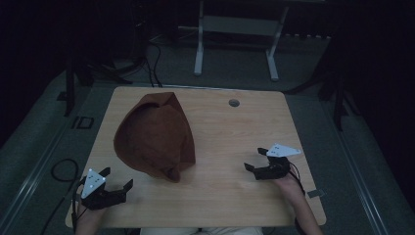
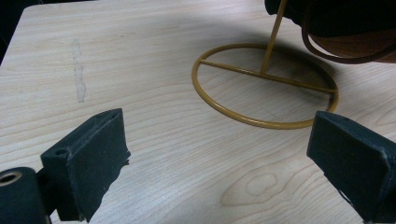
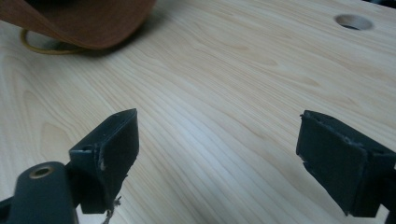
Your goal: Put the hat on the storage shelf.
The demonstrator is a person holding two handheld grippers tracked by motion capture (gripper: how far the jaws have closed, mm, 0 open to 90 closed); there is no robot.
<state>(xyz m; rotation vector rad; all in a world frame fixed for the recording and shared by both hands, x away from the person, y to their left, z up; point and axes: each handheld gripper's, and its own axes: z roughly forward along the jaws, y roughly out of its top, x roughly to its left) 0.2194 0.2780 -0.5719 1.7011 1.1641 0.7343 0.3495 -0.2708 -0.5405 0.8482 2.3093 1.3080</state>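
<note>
**Brown hat on its stand, both grippers wide**

On the left half of the wooden table (image 1: 235,147) a brown hat (image 1: 155,134) sits on a thin yellow wire stand (image 2: 264,86). It looks light and a bit floppy, so it could bend or slip off. The wide brim seems the best place to pinch, one side each. The left gripper (image 1: 116,178) and the right gripper (image 1: 256,159) hold nothing, jaws spread wide, both well apart from the hat.

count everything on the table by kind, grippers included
brown hat: 1
yellow wire stand under the hat: 1
grippers, both open and apart from the hat: 2, left gripper and right gripper
total: 4
</note>
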